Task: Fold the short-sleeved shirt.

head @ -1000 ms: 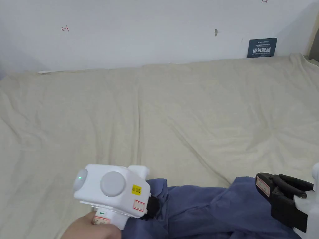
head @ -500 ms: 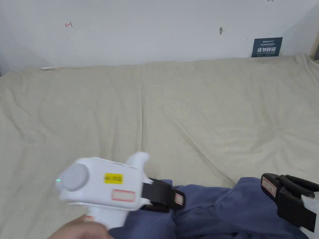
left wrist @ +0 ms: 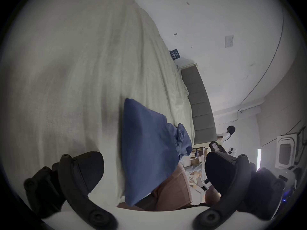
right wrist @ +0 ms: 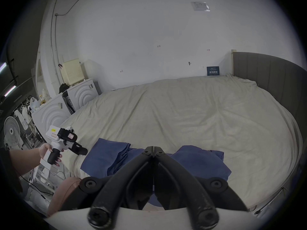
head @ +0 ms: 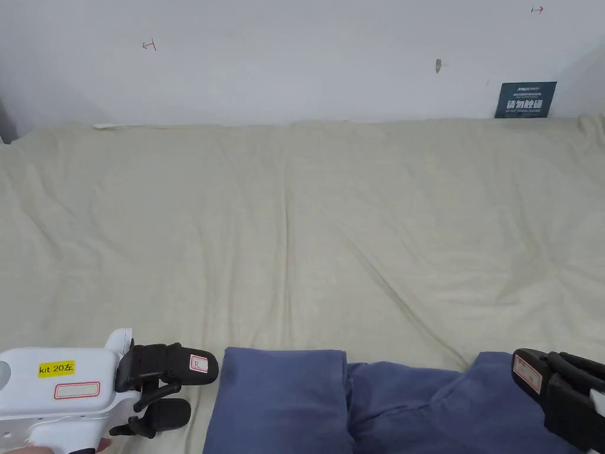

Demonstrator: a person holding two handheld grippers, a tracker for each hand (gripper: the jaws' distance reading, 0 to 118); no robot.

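Left white gripper [head: 177,390] w/ black jaws moved off crumpled blue cotton shirt [head: 384,408], now gaping beside it; right gripper [right wrist: 153,149] jaws closed, empty, above shirt.

Soft even light, fisheye-warped edges

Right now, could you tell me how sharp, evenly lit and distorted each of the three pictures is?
Head view: sharp, evenly lit, straight lines, shirt cut off at the bottom edge. Left gripper view: dim fisheye with dark corners, bed soft and tilted. Right gripper view: fisheye bending the wall, its own shut right gripper large and dark.
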